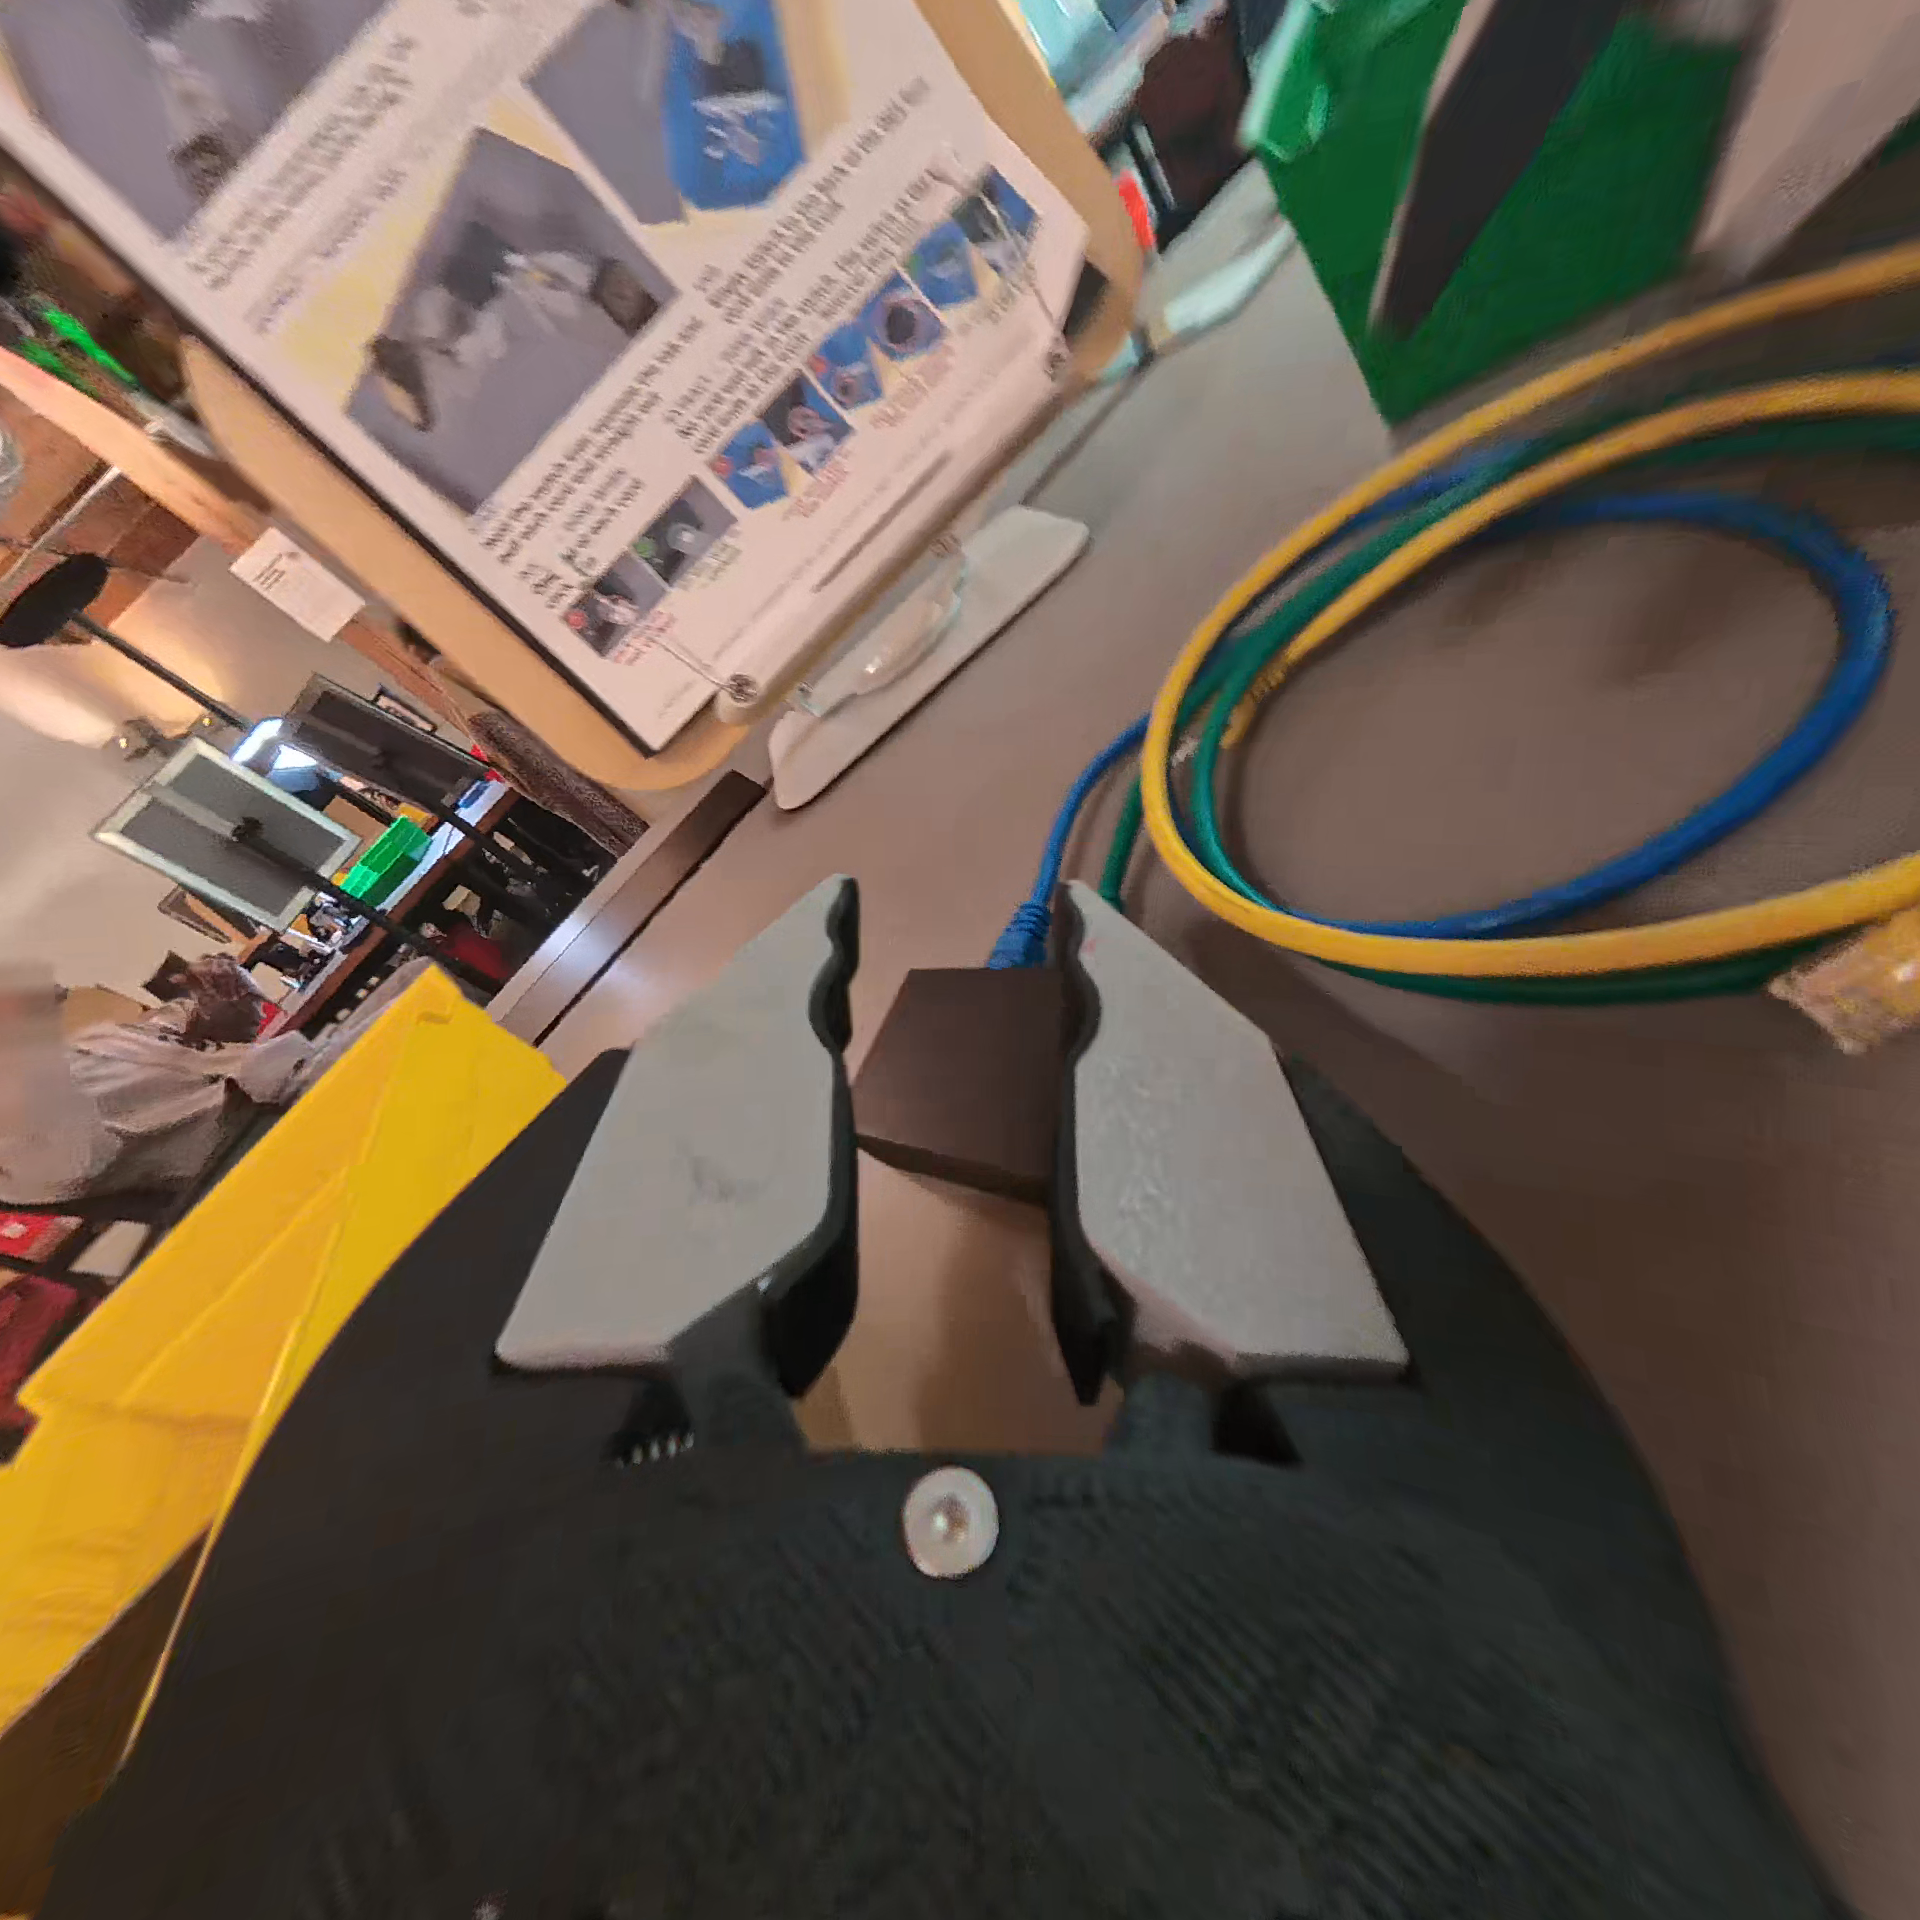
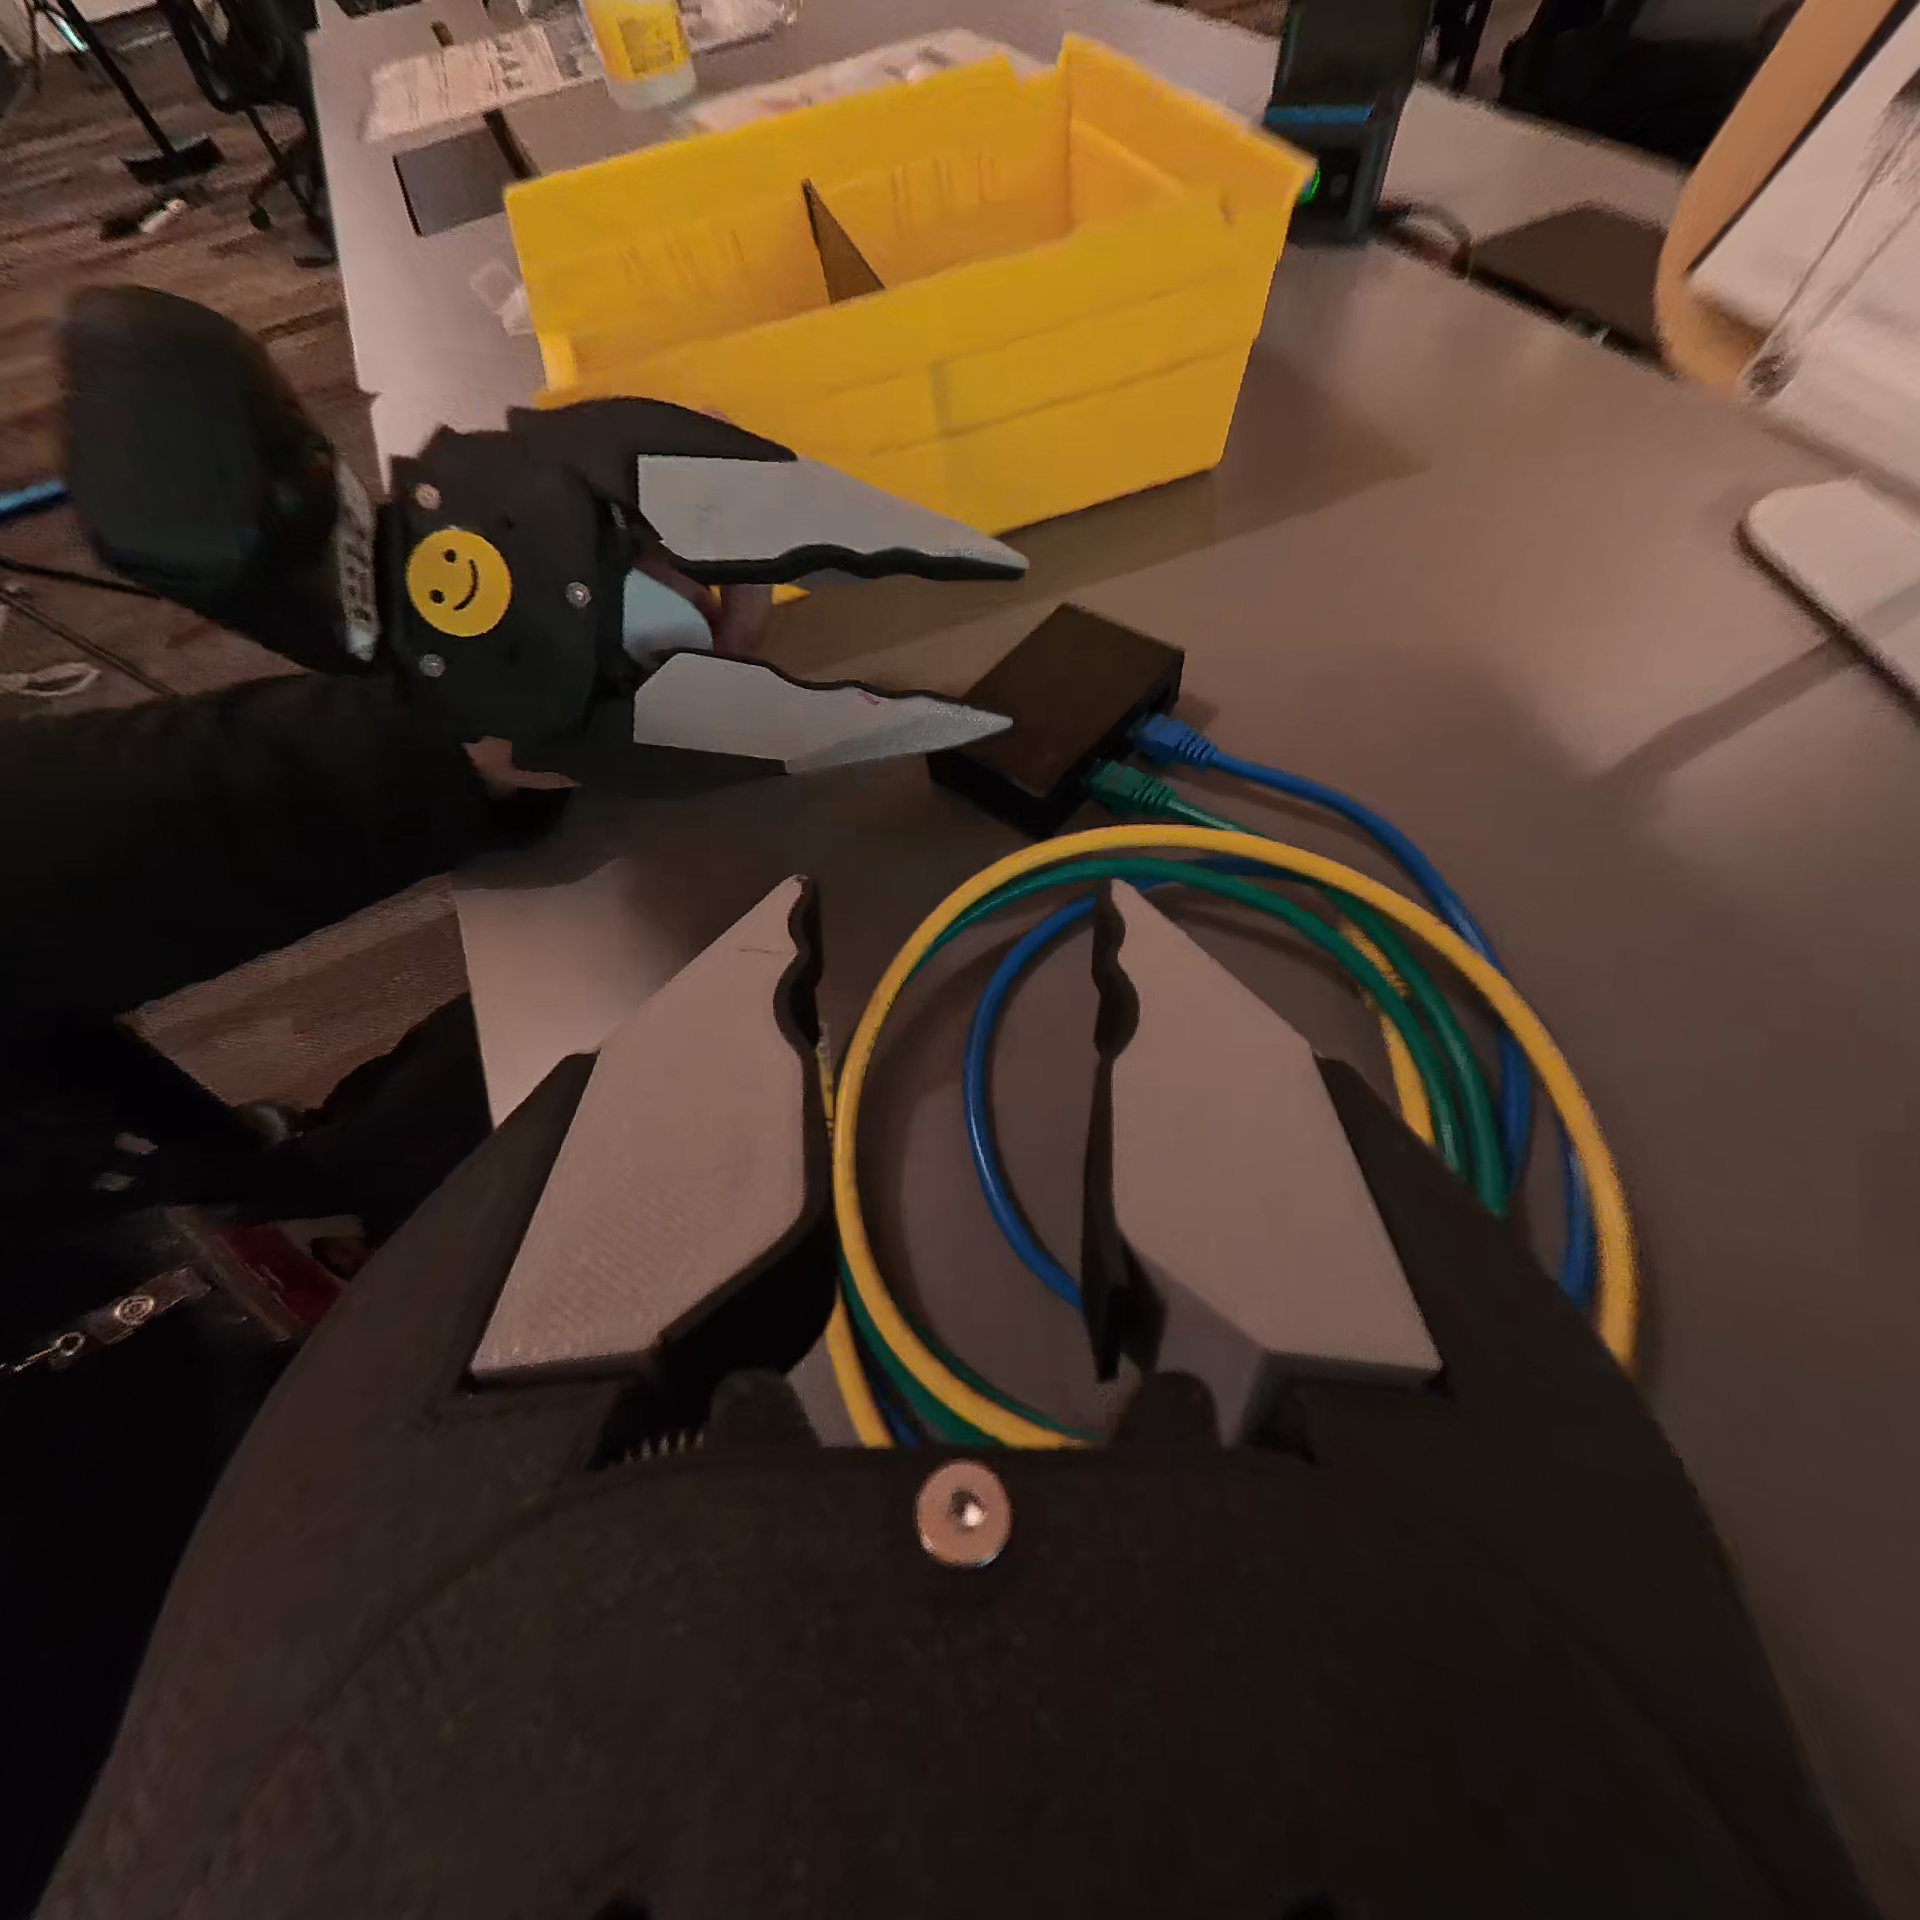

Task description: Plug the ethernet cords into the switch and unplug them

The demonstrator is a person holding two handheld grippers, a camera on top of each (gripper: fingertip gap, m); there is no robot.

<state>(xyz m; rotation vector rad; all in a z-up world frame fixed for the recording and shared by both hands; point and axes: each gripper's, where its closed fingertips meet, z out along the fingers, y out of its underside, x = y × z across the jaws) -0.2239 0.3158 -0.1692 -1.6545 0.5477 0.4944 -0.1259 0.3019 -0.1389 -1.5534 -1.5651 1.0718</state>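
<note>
Grey tabletop (image 2: 1455, 582) in a cluttered workshop; yellow bin (image 2: 935, 312) behind the work area, a tilted printed sheet on a stand (image 1: 623, 364) at the far edge.

Black switch (image 2: 1060, 707) lies flat on the table. Blue cord (image 2: 1174, 743) and green cord (image 2: 1127, 792) are seated in its ports. Yellow cord (image 2: 1143, 847) is coiled with them; its clear plug (image 1: 1860, 987) lies loose on the table, well apart from the switch.

Left gripper (image 1: 956, 935): fingers apart, straddling the switch body, not visibly clamped. Right gripper (image 2: 956, 904): fingers apart, hovering above the coil, holding nothing.

Likely step: steady the switch, then fetch the yellow plug. Advice: close the left fingers on the switch sides, clear of the ports; take the plug by its body, latch tab free, and push it straight in.

Hidden or unclear: port face unseen in the left wrist view; free ports cannot be counted; yellow plug out of the right wrist view; motion blur softens the left view's edges.
</note>
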